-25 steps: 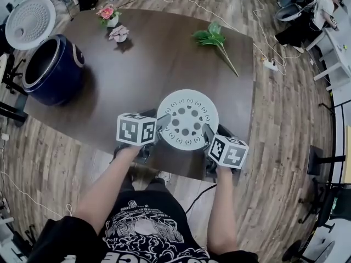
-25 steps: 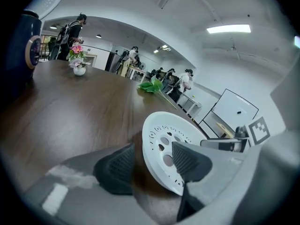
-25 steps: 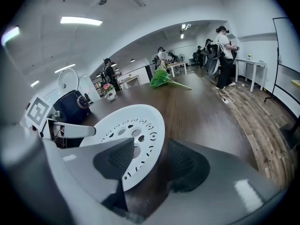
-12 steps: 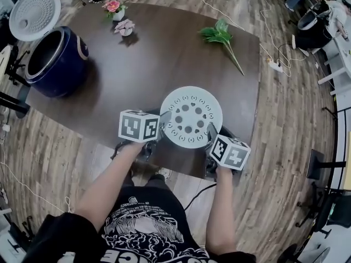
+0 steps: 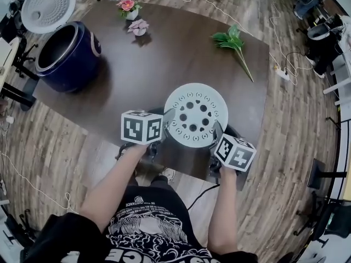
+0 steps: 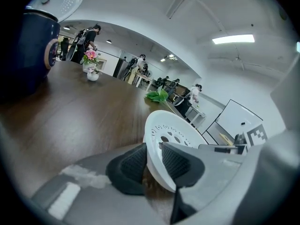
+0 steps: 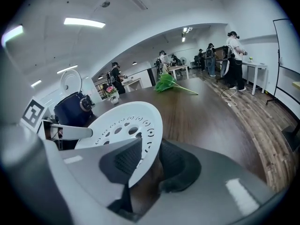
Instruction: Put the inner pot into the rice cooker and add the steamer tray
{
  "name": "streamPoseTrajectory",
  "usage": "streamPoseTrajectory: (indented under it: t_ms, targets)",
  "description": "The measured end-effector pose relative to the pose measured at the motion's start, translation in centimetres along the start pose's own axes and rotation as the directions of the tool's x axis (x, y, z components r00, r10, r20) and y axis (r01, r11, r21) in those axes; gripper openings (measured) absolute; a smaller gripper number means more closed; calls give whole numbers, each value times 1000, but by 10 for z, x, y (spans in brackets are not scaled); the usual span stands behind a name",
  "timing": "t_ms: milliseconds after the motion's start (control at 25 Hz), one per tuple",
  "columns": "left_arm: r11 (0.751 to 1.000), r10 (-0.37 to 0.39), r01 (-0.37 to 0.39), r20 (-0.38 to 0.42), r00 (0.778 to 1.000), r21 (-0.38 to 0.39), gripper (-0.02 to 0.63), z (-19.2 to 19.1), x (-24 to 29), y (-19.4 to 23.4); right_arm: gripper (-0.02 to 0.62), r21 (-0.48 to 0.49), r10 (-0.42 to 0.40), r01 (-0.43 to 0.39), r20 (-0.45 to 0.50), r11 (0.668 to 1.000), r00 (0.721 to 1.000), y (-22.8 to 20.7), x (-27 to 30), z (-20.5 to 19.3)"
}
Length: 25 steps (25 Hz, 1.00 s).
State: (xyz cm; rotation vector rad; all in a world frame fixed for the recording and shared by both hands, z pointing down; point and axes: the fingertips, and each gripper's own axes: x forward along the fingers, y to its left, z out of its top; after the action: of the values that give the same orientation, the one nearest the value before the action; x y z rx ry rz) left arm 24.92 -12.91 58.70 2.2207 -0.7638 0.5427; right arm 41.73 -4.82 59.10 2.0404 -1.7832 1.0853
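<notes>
At the table's (image 5: pixel 164 53) near edge:

- Left gripper (image 5: pixel 166 123) (image 6: pixel 152 165). Jaws have just been closing and now pinch the left rim of the steamer tray (image 5: pixel 181 100) (image 6: pixel 171 135) (image 7: pixel 122 125), one ribbed pad on each face of it.
- Right gripper (image 5: pixel 215 133) (image 7: pixel 143 165). Jaws likewise just closing, now clamped on the tray's right rim, opposite the left gripper.
- Steamer tray, white, round, perforated (large holes at centre, a ring of small ones outside). Held between the two grippers over the table's near edge; whether it touches the tabletop cannot be told.
- Rice cooker (image 5: pixel 77 67), dark blue, at the table's far-left corner. Its white lid (image 5: pixel 48 7) stands open, and it is well apart from the tray.
- Two small flower pots (image 5: pixel 130 7), near the table's far edge.
- Green leafy sprig (image 5: pixel 233 40), lying flat at the table's far-right part.
</notes>
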Motion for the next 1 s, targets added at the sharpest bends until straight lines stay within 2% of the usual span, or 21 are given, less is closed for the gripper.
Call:
streamPoseTrajectory:
  t_ms: [440,1000]
  targets:
    - [995,71,-60,147,987,-77,103,46,-56,39,115,-90,116,-110,55,990,992,74,11,45]
    - [974,214,-178,307,927,-139,94,92,-152,102,117,-247,285,-260,72,934,956,197,27,88]
